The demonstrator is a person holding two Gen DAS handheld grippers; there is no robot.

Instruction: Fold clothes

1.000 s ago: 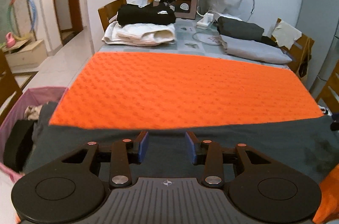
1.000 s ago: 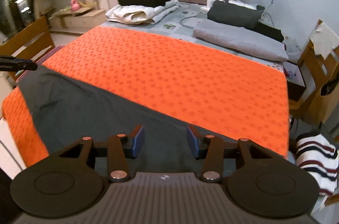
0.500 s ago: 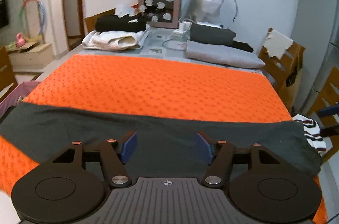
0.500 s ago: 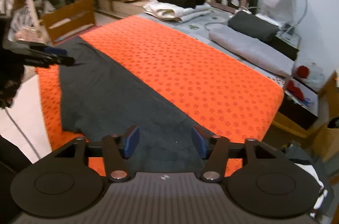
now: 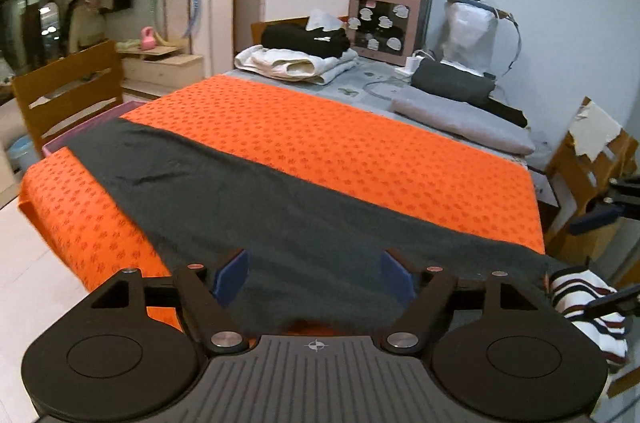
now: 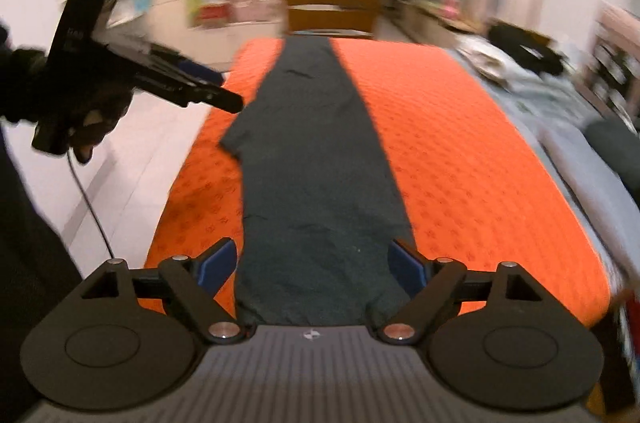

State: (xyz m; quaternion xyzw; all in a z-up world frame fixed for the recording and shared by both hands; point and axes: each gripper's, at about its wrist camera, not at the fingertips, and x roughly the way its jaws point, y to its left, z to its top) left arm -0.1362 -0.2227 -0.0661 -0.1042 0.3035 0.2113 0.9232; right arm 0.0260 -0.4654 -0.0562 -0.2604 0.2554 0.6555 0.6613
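A dark grey garment [image 5: 248, 207] lies spread in a long strip along the near side of the orange mat [image 5: 340, 143]. In the right wrist view the garment [image 6: 316, 159] runs lengthwise away from me across the orange mat [image 6: 440, 143]. My left gripper [image 5: 314, 281] is open and empty, just above the garment's near edge. It also shows in the right wrist view [image 6: 192, 85], held off the table's left side. My right gripper [image 6: 312, 269] is open and empty over the garment's near end. Its fingertips show at the right edge of the left wrist view [image 5: 600, 219].
Folded black and white clothes [image 5: 300, 57] and a grey and dark folded pile [image 5: 460, 103] sit at the table's far end by a water dispenser [image 5: 390, 15]. Wooden chairs [image 5: 68, 95] stand around. A striped garment [image 5: 588, 307] lies at the right.
Both grippers have opened wider and swung around. The left has pulled back from the table's edge, and the right now looks along the garment's length. The garment lies flat on the mat.
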